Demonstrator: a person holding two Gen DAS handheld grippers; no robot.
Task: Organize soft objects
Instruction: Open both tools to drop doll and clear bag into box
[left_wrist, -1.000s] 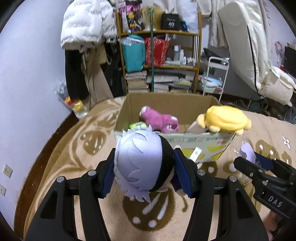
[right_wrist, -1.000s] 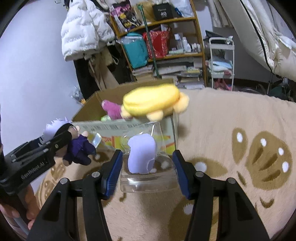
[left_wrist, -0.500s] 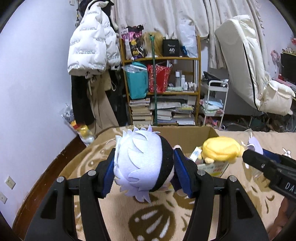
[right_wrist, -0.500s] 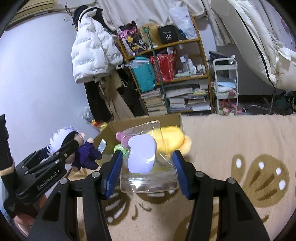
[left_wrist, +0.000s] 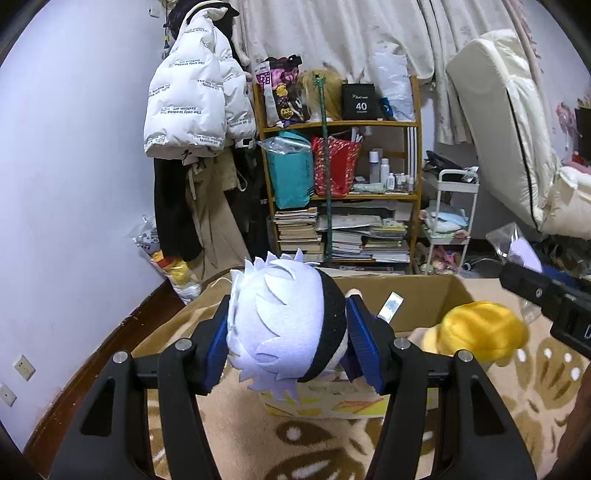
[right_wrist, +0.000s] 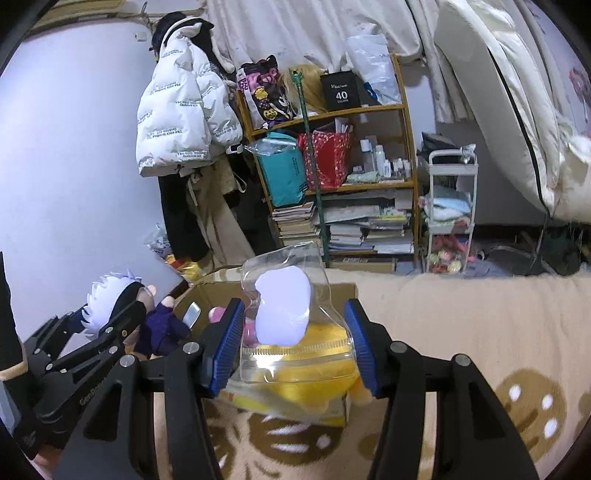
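My left gripper (left_wrist: 288, 343) is shut on a plush doll (left_wrist: 284, 317) with white spiky hair and a black band; the doll (right_wrist: 122, 306) also shows at the left of the right wrist view, dark purple body hanging. My right gripper (right_wrist: 295, 343) is shut on a clear plastic pouch (right_wrist: 291, 339) holding a pale lilac soft toy (right_wrist: 282, 308). Both hang above an open cardboard box (left_wrist: 421, 295) on the rug. A yellow plush (left_wrist: 480, 330) lies over the box's right rim, and a pink plush (right_wrist: 216, 314) sits inside.
A beige rug with brown paw prints (right_wrist: 480, 332) covers the floor. Behind the box stand a cluttered wooden shelf (left_wrist: 343, 192), a white puffer jacket (left_wrist: 192, 99) hanging on the wall, a small white cart (left_wrist: 450, 221) and a propped cream mattress (left_wrist: 509, 140).
Both grippers have risen and tilted up with their loads, so the box now sits lower in each view and more of the shelf and wall shows. Grips are unchanged.
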